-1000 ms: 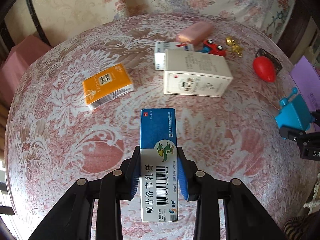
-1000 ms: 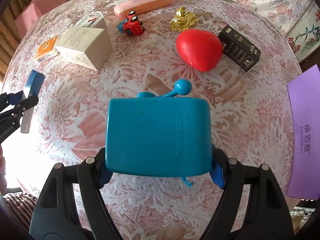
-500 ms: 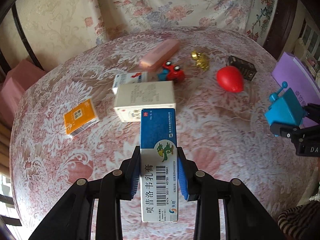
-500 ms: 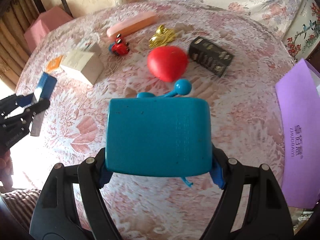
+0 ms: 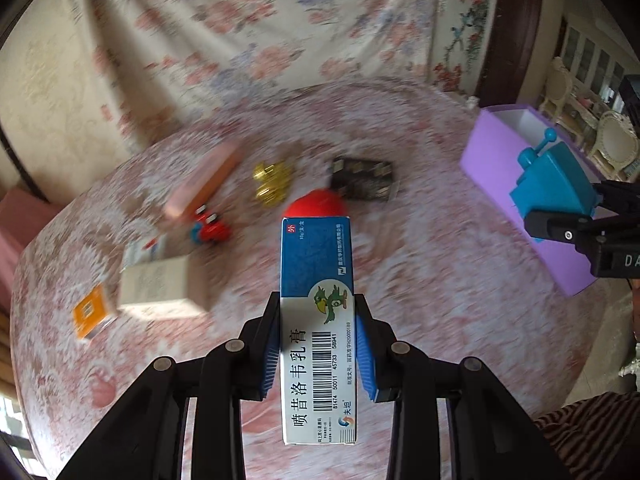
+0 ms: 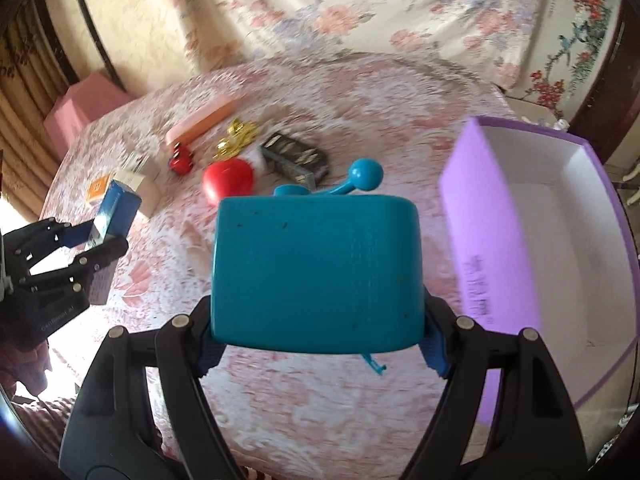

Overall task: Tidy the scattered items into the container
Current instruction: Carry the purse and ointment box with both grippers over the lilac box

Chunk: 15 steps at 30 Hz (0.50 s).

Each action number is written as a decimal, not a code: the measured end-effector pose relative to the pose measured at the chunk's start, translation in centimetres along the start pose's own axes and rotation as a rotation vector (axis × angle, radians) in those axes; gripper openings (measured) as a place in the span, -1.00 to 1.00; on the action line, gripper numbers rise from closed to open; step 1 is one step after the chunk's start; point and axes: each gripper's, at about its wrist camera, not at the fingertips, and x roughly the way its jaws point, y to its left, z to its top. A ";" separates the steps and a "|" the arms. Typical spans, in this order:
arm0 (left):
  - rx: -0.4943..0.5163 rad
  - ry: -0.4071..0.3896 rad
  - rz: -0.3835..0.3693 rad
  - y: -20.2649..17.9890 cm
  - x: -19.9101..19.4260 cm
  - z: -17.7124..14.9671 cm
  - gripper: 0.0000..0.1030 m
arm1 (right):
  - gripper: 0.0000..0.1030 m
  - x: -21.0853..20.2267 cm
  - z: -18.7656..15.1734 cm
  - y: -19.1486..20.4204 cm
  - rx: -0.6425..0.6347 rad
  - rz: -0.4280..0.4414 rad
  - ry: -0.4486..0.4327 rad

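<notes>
Your left gripper [image 5: 318, 344] is clamped w/ narrow fingers on the blue-and-white medicine box [image 5: 317, 320], held above the tablecloth [image 5: 440, 280]. Your right gripper [image 6: 316, 336] is spread wide around the teal coin purse [image 6: 316, 268], held just left of the open purple container [image 6: 532, 220]. On the cloth, blurred: red heart [image 6: 229, 182], black box [image 6: 297, 157], gold trinket [image 6: 236, 138], red toy car [image 6: 182, 160], pink case [image 6: 202, 120], white box [image 5: 164, 290], orange box [image 5: 93, 314].

We see a blue-and-white medicine box [image 5: 316, 320] held lengthwise above the bench and a teal coin purse [image 6: 316, 272] held aloft, clasp pointing away. The open purple container [image 6: 560, 216], white inside, sits on the bench's right edge.
</notes>
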 end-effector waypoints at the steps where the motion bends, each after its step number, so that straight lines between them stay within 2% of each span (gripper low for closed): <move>1: 0.003 -0.005 -0.010 -0.8 0.0 0.5 -0.35 | 0.53 -0.4 0.1 -0.8 0.009 -0.001 -0.009; 9: 0.038 -0.058 -0.083 -7.5 0.0 5.0 -0.35 | 0.53 -3.3 0.0 -7.1 0.073 -0.016 -0.073; 15: 0.067 -0.082 -0.116 -12.2 -0.1 7.4 -0.35 | 0.53 -3.6 -1.0 -11.1 0.131 -0.029 -0.076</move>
